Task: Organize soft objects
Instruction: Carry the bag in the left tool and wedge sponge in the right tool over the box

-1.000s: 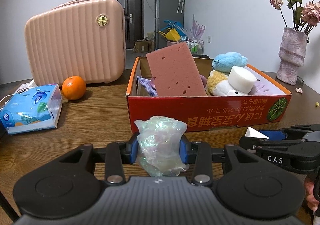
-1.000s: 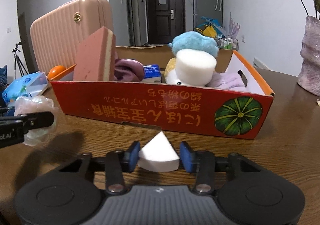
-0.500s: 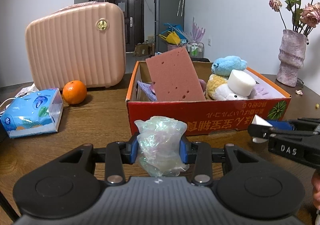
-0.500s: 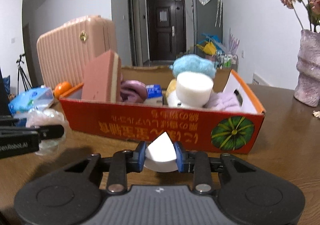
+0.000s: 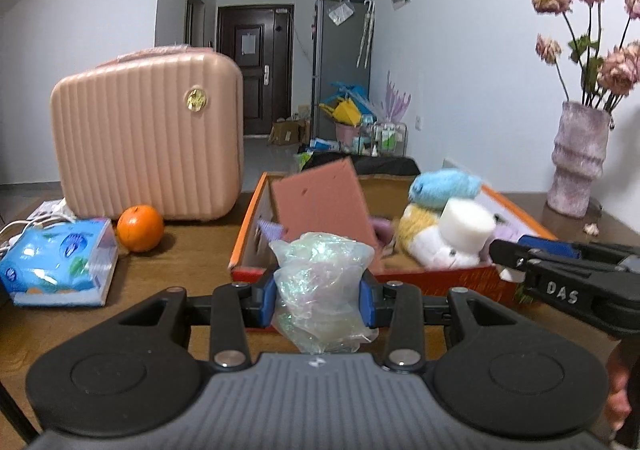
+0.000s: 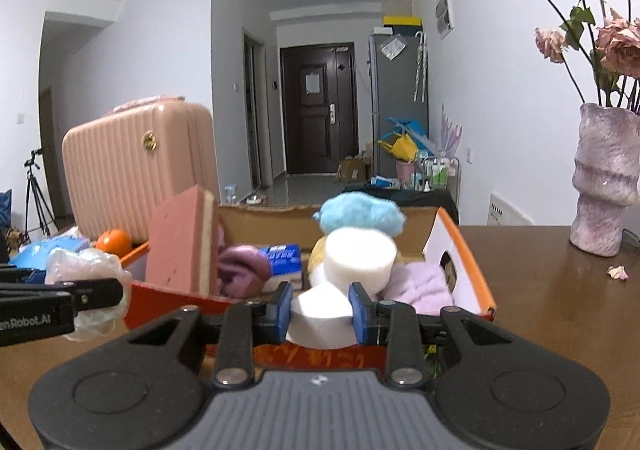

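1. Left wrist view: the left gripper (image 5: pixel 320 300) is clamped tight on a crinkly clear plastic bag (image 5: pixel 322 290), which bulges above and below the blue pads. It hangs in front of the near wall of the red-orange cardboard box (image 5: pixel 452 278). The pink sponge slab (image 5: pixel 320 202) leans tilted right behind the bag, so I'd carry the bag over the rim and drop it to the side of the slab – don't nudge it.

2. Same view, room: table is open to the left as far as the tissue pack (image 5: pixel 56 262) and the orange (image 5: pixel 140 228). The right gripper crosses in from the right, close by, so keep the two apart.

3. Right wrist view: the right gripper (image 6: pixel 319 312) pinches a white foam wedge (image 6: pixel 320 314), just above the box's near rim. The white foam cylinder (image 6: pixel 360 256) and blue plush (image 6: pixel 362 214) sit dead ahead – the pale purple cloth (image 6: pixel 420 284) to the right looks like the softest landing spot.

4. The vase (image 6: pixel 604 186) stands well off right, no worry.
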Demonstrator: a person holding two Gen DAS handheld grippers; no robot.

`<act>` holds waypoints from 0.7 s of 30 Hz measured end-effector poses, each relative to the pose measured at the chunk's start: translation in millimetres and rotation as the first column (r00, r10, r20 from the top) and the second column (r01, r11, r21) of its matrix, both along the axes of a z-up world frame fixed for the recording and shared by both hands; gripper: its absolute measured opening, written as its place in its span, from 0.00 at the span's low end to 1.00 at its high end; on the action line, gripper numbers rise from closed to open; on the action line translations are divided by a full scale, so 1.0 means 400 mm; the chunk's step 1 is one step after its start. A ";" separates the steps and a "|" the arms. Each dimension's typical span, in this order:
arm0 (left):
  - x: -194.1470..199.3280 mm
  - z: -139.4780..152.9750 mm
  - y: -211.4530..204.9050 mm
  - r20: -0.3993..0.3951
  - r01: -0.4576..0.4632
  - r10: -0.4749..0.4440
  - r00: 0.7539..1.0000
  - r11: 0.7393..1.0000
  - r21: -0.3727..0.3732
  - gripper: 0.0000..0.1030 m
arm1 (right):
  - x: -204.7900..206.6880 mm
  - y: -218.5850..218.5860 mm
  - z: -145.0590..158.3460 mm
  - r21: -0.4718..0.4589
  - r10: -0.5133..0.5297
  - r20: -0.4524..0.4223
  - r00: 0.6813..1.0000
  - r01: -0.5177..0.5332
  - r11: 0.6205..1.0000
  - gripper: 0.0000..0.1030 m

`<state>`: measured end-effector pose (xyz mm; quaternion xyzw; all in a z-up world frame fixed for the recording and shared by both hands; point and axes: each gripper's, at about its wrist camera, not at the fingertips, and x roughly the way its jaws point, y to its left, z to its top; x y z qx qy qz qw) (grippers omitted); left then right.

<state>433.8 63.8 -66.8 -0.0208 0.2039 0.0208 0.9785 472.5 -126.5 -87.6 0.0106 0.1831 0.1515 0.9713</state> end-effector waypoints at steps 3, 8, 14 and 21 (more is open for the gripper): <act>0.013 0.014 -0.019 0.025 0.003 -0.003 1.000 1.000 -0.007 0.39 | 0.019 -0.012 0.009 0.013 -0.012 0.019 1.000 0.011 1.000 0.29; 0.046 0.025 -0.048 0.037 0.011 -0.010 0.999 1.000 -0.026 0.38 | 0.048 -0.039 0.021 0.038 -0.050 0.044 0.998 0.048 0.998 0.28; 0.087 0.030 -0.086 0.045 0.020 -0.018 0.999 0.999 -0.035 0.39 | 0.082 -0.070 0.035 0.061 -0.076 0.067 0.995 0.071 0.996 0.28; 0.135 0.030 -0.123 0.047 0.027 -0.025 0.999 0.999 -0.041 0.39 | 0.132 -0.095 0.042 0.069 -0.095 0.083 0.992 0.090 0.994 0.28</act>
